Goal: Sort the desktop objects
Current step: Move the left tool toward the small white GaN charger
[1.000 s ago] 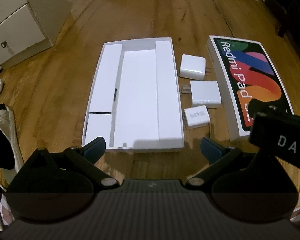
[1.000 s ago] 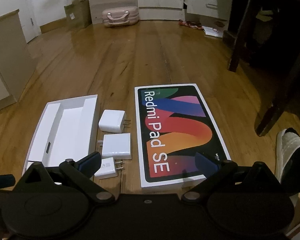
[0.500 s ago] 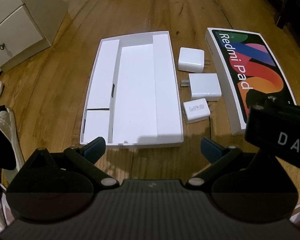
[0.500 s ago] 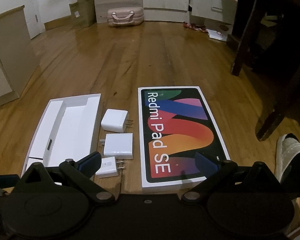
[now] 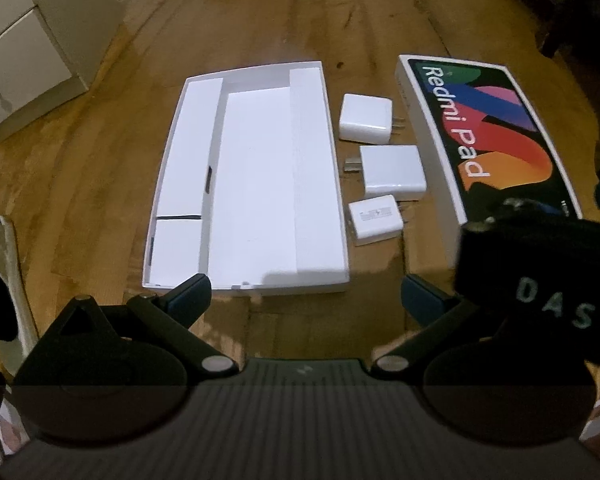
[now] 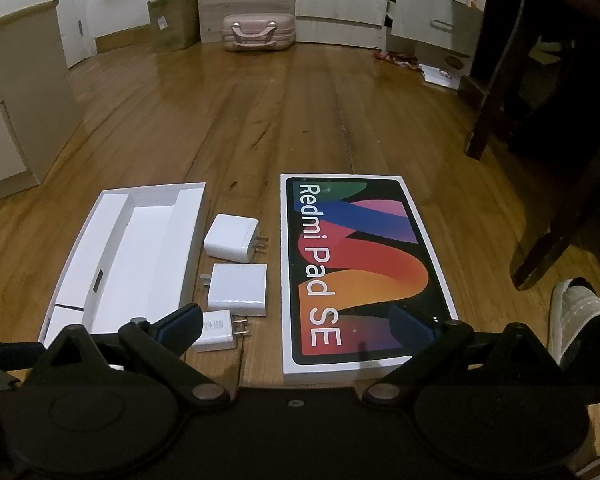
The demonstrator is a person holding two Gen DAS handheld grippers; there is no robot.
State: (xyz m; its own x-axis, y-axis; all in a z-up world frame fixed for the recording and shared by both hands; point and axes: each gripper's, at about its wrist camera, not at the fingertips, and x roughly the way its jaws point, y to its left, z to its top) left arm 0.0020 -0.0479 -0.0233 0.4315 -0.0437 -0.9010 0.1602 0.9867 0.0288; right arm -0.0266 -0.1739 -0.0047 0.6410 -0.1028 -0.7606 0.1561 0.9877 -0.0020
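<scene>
Since the earlier pictures we have come a little closer to the things on the floor: the white tray (image 5: 244, 184) and the three chargers now sit lower and larger in both views, and nothing on the floor itself has moved.

Our left gripper (image 5: 304, 294) hangs just in front of the near edge of the tray, its fingers wide apart and empty. Our right gripper (image 6: 296, 322) is also spread wide and holds nothing; it hovers over the near end of the tablet box lid (image 6: 360, 268), with the small charger (image 6: 216, 330) just beside its left finger.

The chargers lie in one row between the tray and the lid: the far charger (image 5: 366, 118), the middle charger (image 5: 394, 172) and the small one (image 5: 376, 220) nearest to us. They are close together but, as far as we can see, only the middle and small one nearly touch.

We judge that the step in hand is to pick the first charger and put it in the tray. To do it well, we should take the small one first, because it is nearest. We should close the fingers on the smooth flat sides, not on the metal pins, and lift straight up so the neighbour is not pushed. The white plastic looks slippery, so a centred grip is safer.
</scene>
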